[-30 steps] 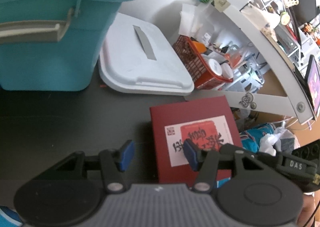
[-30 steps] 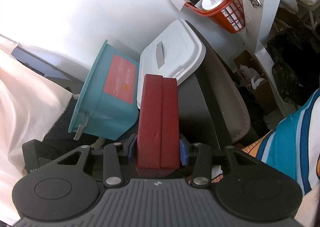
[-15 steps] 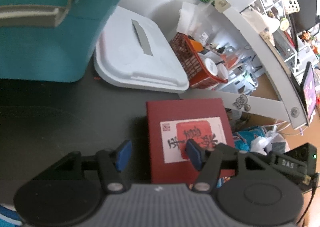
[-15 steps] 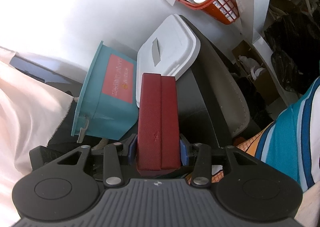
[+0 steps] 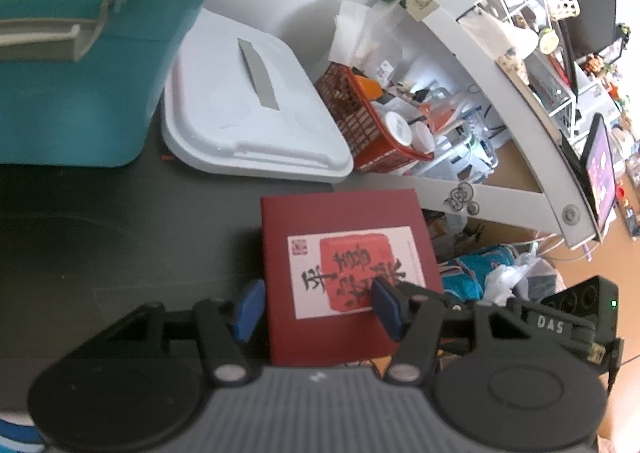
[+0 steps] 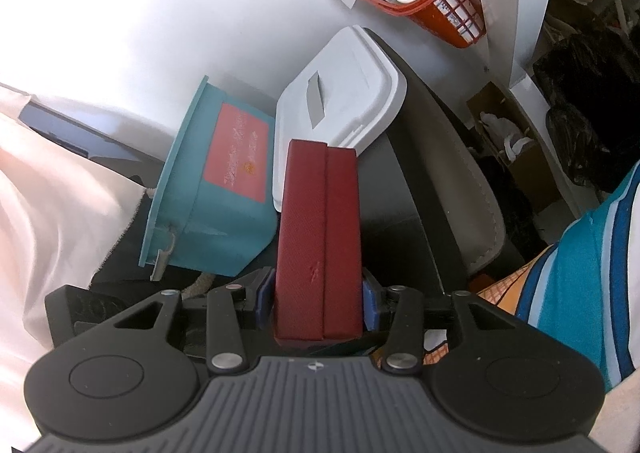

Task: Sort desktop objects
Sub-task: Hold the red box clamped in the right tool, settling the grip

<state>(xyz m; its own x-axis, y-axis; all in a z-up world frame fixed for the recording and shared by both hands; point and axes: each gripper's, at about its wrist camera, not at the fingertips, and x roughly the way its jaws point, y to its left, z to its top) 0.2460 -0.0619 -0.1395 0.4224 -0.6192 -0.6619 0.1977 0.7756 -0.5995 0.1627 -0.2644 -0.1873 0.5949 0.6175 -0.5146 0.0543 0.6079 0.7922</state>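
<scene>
A flat dark-red box (image 5: 344, 273) with a white and red label is held above the dark table's right edge. My right gripper (image 6: 318, 299) is shut on its edge, and the box (image 6: 320, 237) stands on edge between the blue pads. My left gripper (image 5: 316, 311) is open and empty, hovering over the near end of the box. A teal storage bin (image 5: 80, 73) stands at the far left, also in the right wrist view (image 6: 212, 189). Its white lid (image 5: 248, 109) lies flat beside it.
A red wire basket (image 5: 360, 125) with jars sits behind the lid. A white shelf frame (image 5: 500, 93) full of clutter fills the right. The dark table (image 5: 120, 233) runs left. The person's striped shirt (image 6: 592, 277) is at the right.
The red box has shifted a little left and farther under my left gripper. The right wrist view has tilted slightly, and the bin and lid sit lower in it. Both grips are unchanged.
</scene>
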